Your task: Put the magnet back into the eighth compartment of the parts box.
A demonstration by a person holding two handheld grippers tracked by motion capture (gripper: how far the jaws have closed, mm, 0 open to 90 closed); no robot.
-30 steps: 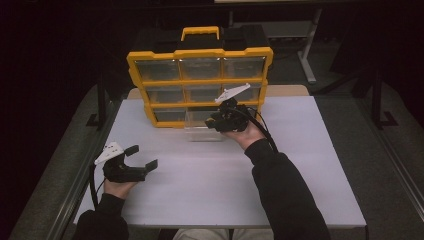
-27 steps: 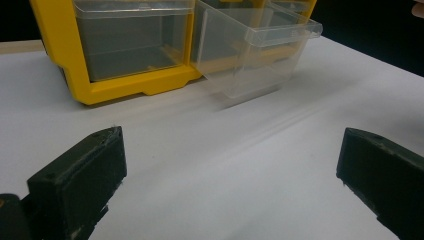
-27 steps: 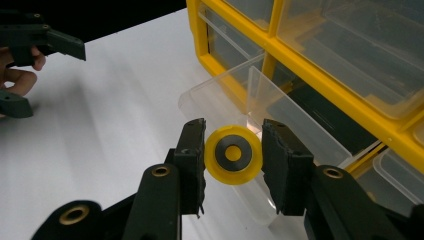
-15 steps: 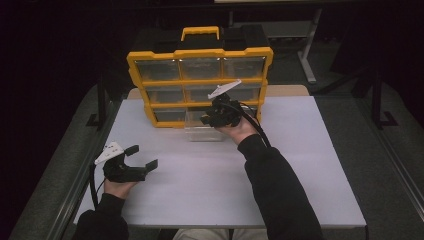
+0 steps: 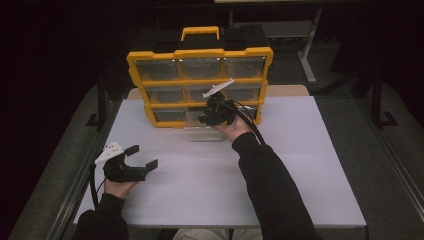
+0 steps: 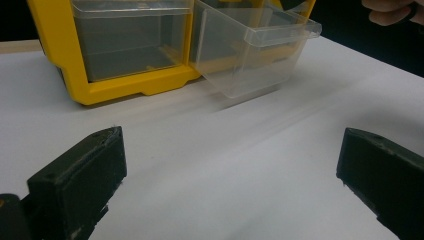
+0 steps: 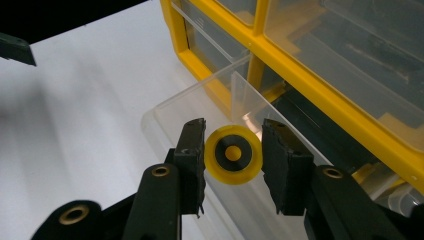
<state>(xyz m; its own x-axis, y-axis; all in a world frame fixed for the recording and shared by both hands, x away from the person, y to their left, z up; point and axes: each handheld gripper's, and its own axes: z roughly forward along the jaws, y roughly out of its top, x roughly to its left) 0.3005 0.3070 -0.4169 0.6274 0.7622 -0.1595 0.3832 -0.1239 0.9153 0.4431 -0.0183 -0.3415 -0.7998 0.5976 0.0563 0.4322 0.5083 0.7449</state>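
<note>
Right gripper (image 7: 233, 155), jaws clamped on a yellow wheel (image 7: 233, 154) with a black hub, held over the clear drawer (image 7: 200, 120) pulled out of the yellow organizer (image 5: 200, 80) (bottom row) onto the white table (image 5: 300, 165). Left gripper (image 5: 142, 159), jaws wide apart and holding nothing, rests near the table's left edge.

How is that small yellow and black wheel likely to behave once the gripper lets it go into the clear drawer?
The yellow and black wheel is round and thin, so it may roll or wobble before settling flat. It looks like stiff, light plastic. The clear drawer has smooth walls, which should probably contain it.
</note>
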